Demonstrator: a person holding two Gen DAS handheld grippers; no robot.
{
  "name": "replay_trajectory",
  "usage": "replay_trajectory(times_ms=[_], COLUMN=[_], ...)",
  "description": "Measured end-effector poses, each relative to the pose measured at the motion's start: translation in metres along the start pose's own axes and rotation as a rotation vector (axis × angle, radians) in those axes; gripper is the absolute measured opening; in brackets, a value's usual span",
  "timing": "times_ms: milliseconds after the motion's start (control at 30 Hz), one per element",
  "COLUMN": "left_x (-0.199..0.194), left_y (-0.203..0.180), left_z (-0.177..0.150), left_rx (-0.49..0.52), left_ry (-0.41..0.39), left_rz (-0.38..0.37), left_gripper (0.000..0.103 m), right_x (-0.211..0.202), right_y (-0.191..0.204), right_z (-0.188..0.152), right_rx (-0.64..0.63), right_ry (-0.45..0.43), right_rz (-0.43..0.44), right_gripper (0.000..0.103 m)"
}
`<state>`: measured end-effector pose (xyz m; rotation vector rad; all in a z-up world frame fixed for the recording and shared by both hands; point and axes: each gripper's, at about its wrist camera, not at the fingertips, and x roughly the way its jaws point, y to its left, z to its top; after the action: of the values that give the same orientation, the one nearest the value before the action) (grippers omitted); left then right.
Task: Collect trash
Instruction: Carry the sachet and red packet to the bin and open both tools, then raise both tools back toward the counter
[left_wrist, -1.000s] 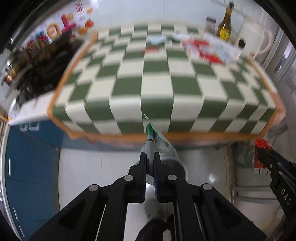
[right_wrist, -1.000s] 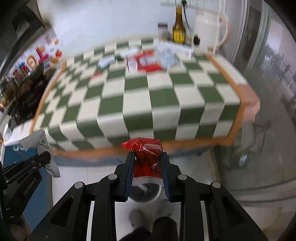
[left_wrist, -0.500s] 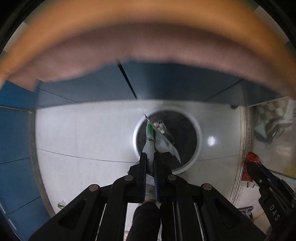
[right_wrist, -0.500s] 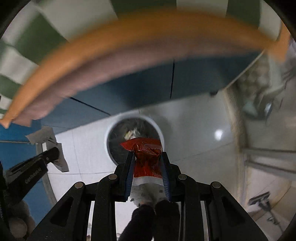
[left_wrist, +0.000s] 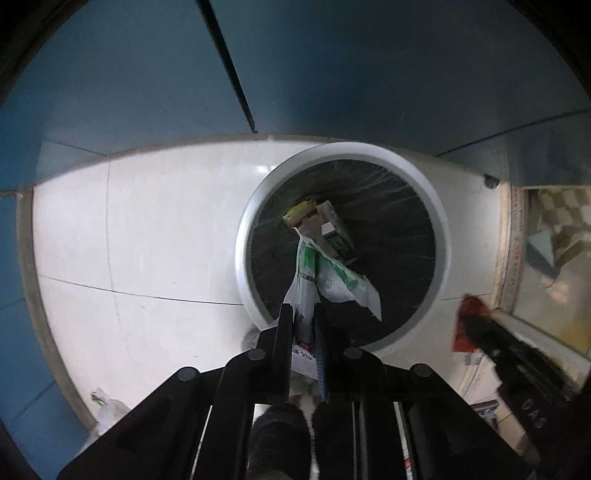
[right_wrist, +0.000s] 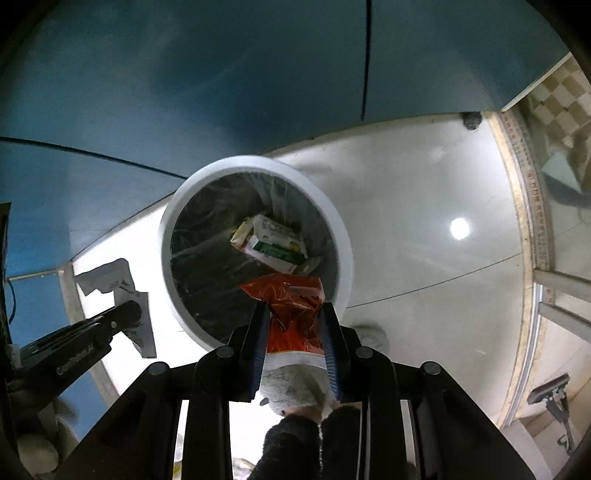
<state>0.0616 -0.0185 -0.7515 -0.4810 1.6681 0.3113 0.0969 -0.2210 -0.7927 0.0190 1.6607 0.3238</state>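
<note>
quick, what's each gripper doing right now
left gripper: jaws just opening, green-white wrapper between them, over the bin.
right gripper: shut on the red packet.

Glossy white tiled floor (left_wrist: 140, 229) fills six o'clock; dark blue cabinet fronts (left_wrist: 332, 66) span twelve; a ceiling-light reflection (right_wrist: 459, 229) glints at three.

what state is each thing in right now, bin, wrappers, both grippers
trash bin: open-topped, black liner, cartons at the bottom
green and white wrapper: between the left gripper's fingers, hanging over the bin mouth
left gripper: fingers have just been opening, wrapper not yet dropped
red wrapper: clamped, crumpled, over the bin's near rim
right gripper: shut on the red wrapper
cartons: lying inside the bin
</note>
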Motion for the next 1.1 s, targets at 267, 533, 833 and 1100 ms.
replay_trajectory(times_ms=[267,533,833,1100], left_x=[-0.037,-0.078,-0.178,-0.287], left_y=[0.022,0.029,0.026,0.017], left_z=[0.001,-0.02,-0.067,-0.105], left_rx=[-0.036,-0.01,-0.009,0.025], left_ry=[-0.1,-0.142,-0.163,-0.194], left_rz=[0.009,0.094,0.085,0.068], left_gripper=[0.095,0.103,0.103,0.103], right_x=[-0.016,-0.049,-0.152,-0.282], right_y=[0.013,0.021,0.047,0.077], right_z=[0.001,-0.006,-0.034,-0.073], right_rx=[-0.058,-0.084,-0.114,-0.128], right_ry=[-0.003,-0.039,-0.099,-0.157], right_rz=[-0.002,-0.145,-0.152,-0.163], right_gripper=[0.06,0.103,0.103,0.103])
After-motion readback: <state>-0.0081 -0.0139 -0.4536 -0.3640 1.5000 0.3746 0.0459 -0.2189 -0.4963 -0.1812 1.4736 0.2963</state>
